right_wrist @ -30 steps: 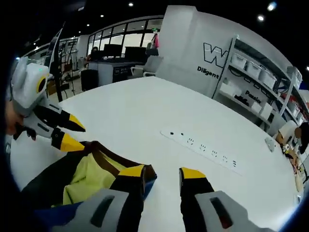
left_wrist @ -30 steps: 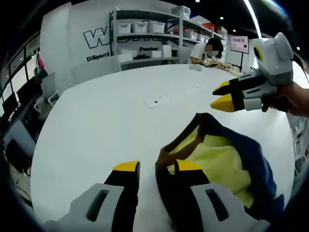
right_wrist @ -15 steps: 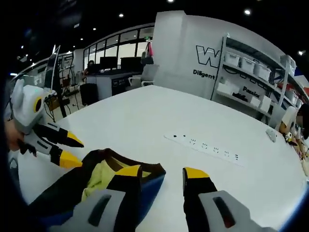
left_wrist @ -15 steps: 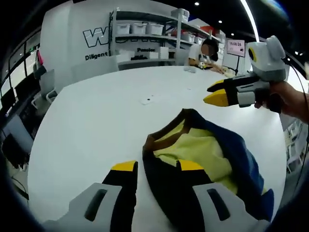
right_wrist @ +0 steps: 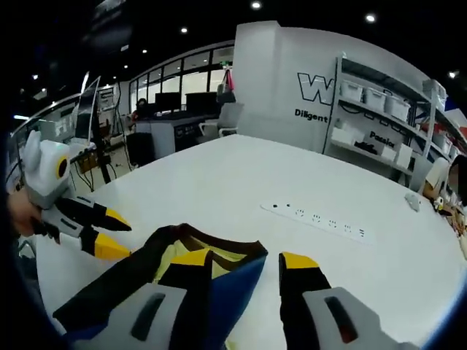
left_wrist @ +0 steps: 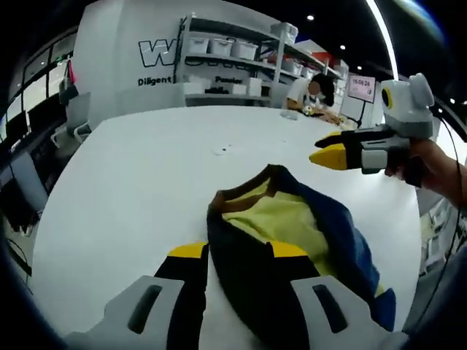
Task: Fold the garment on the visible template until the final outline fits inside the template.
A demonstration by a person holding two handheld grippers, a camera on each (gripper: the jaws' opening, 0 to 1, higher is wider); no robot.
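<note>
On the wide white counter the bunched blue-and-yellow garment lies between my spread, empty left tongs and right tongs, with no template visible, so I risk folding it off target.

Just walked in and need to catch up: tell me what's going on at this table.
A person holds a two-jaw gripper in each hand over a garment, dark blue with yellow lining and a brown collar, bunched on a white table. The left gripper and right gripper both have open jaws. No fabric is clamped in either, so far as I can tell. The garment is still crumpled, not folded.
</note>
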